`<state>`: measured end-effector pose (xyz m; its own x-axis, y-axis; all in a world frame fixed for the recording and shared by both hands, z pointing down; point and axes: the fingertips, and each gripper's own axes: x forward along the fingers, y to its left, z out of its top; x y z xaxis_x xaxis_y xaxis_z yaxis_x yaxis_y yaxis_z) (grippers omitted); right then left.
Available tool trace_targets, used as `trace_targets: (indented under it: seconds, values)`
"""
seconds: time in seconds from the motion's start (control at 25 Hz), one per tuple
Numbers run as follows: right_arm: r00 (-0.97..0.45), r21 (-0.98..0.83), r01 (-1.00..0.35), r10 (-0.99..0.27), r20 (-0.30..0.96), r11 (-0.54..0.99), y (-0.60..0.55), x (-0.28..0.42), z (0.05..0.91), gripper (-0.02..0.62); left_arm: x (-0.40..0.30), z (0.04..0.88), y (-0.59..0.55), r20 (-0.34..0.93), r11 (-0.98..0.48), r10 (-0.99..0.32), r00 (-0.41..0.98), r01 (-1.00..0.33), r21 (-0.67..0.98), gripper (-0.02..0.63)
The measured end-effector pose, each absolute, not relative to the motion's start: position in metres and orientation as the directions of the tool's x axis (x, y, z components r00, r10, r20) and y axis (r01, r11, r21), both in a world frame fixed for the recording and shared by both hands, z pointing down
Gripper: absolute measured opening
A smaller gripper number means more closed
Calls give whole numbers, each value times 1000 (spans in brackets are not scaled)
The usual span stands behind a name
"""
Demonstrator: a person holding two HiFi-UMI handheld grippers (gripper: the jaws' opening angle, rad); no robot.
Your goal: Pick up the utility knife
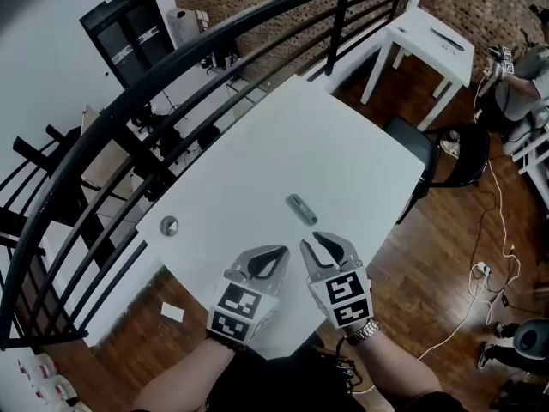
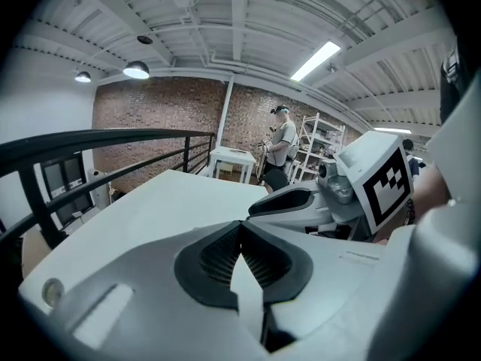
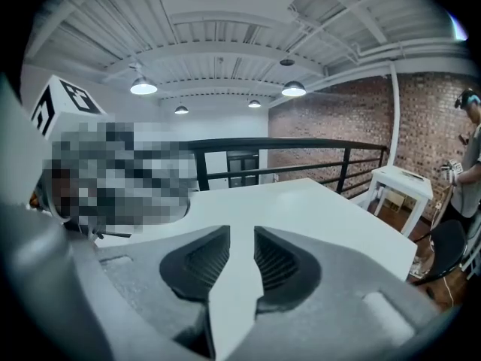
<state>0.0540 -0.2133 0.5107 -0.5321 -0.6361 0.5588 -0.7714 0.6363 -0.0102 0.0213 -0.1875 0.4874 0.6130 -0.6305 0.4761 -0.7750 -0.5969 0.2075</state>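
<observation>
**Both grippers low over the table, knife just ahead**

At the left we see the black railing [image 1: 129, 110] curving past the white table [image 1: 343, 144]. Near the table's left corner sits a small round metal disc [image 1: 169, 225]. Our left gripper [image 1: 282, 251] hovers over the near edge of the table; in the left gripper view [image 2: 240, 224] its two jaws meet at the tips, with nothing between them. Just beyond both sets of tips the grey utility knife [image 1: 301, 209] lies flat on the table, untouched, a little nearer our right gripper [image 1: 309, 239]. In the right gripper view [image 3: 241, 232] those jaws stand apart with only bare tabletop in the gap. Further right, a black chair [image 1: 459, 153] stands off the table's corner, and a small white side table [image 1: 429, 33] stands beyond it on the wooden floor.
</observation>
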Motion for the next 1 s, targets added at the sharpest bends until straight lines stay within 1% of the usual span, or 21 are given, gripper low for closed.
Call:
trace_targets:
  seconds: [0.24,0.68,1.0]
  values:
    - [-548,-28,-742,-582,600,670,-251,58,553,98,26,517,-209,533,-539,-632,562,-814,219,17]
    - [-544,-11,-674,-486,684,738,-298,45,622,176,28,555,-235,592,-461,-611,525,-844,273,17]
    - [-537,-19,-652,-445,717,758,-316,34,645,181,21,566,-241,610,-437,-606,512,-854,283,17]
